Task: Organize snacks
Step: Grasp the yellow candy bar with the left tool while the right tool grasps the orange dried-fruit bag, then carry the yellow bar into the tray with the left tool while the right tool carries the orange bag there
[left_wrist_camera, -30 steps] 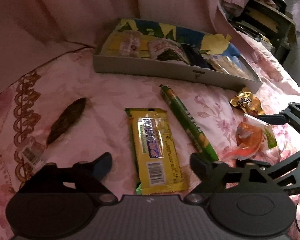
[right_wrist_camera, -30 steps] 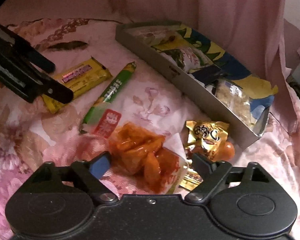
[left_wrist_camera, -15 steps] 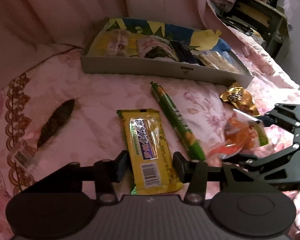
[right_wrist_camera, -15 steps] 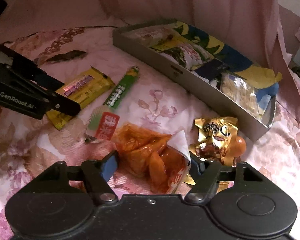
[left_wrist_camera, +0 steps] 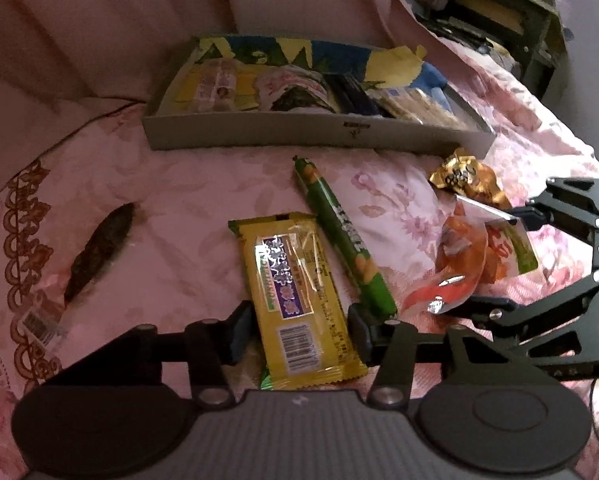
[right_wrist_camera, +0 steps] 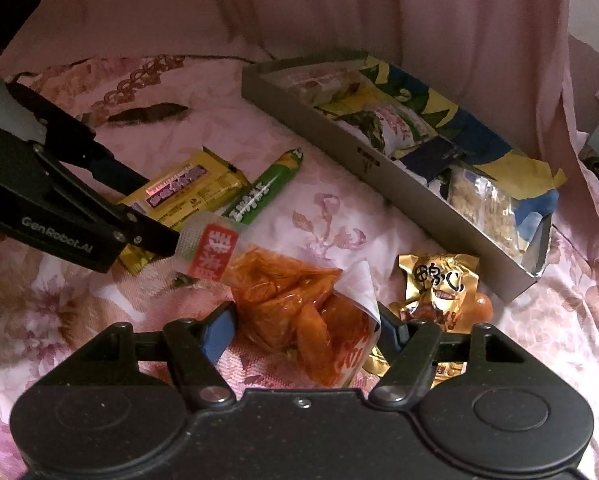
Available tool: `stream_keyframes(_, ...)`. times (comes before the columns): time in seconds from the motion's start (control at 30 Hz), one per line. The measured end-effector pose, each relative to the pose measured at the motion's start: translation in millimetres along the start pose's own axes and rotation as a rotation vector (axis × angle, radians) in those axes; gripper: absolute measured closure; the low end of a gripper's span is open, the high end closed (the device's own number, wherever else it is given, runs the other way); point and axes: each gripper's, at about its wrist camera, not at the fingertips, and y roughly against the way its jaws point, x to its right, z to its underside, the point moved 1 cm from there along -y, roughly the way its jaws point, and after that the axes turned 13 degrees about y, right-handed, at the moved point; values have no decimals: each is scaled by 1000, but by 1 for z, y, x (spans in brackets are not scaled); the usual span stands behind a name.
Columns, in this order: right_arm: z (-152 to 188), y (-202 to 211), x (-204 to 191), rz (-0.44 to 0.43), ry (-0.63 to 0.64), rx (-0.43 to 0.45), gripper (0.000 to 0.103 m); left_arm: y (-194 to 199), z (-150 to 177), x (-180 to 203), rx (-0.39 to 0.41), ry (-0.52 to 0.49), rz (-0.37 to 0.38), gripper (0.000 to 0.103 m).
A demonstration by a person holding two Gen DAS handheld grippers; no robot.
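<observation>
Pink bedspread (left_wrist_camera: 203, 184), left gripper (left_wrist_camera: 297, 334) clamps yellow bar (left_wrist_camera: 299, 300), right gripper (right_wrist_camera: 305, 326) clamps orange packet (right_wrist_camera: 299, 312).

The near end of the yellow snack bar (left_wrist_camera: 297, 300) is hidden behind the left gripper (left_wrist_camera: 299, 334) body. The orange pouch (right_wrist_camera: 299, 316) covers part of the gold packet (right_wrist_camera: 439, 284). Packets in the grey tray (left_wrist_camera: 319, 134) overlap; their labels are illegible. Contact between either gripper's fingers and its packet cannot be confirmed.

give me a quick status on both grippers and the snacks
Left gripper shut on yellow bar. Right gripper shut on orange pouch. Box ahead, partly filled. Green stick against the bar.
</observation>
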Motion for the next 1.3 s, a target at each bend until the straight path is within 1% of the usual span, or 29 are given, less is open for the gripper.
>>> stream_keyframes(0.13,-3,11,2,25,-26,34,31,9,-4,-3,7,79,35,50)
stream_keyframes(0.2,-4,18,4,37,-42,49,31,16,-5,-4,25,98,46,51)
stream_keyframes(0.27,-5,26,4,58,-43,66,31,24,-5,-2,47,94,44,52)
stream_keyframes(0.3,-6,31,4,66,-46,75,31,26,-5,-1,47,91,41,53)
stream_keyframes(0.4,-6,41,7,77,-64,94,31,28,-1,3,6,81,15,53)
stream_keyframes(0.57,-6,47,10,94,-83,98,31,24,6,6,-38,52,-19,53)
stream_keyframes(0.7,-6,49,11,99,-88,102,31,18,7,2,-51,73,-32,53)
stream_keyframes(0.87,-6,49,11,99,-83,114,31,9,1,-1,-33,78,-36,50)
stream_keyframes(1.03,-8,48,11,97,-80,120,31,-1,-2,1,-7,31,-66,41)
stream_keyframes(1.17,-8,47,11,100,-80,118,31,-6,-6,2,2,32,-74,40)
stream_keyframes(1.2,-7,47,11,102,-81,118,31,-6,-6,2,3,32,-74,43)
stream_keyframes(1.23,-8,46,12,106,-82,118,31,-6,-6,3,7,26,-72,51)
stream_keyframes(1.3,-8,46,13,111,-87,119,31,-4,-5,4,13,17,-77,52)
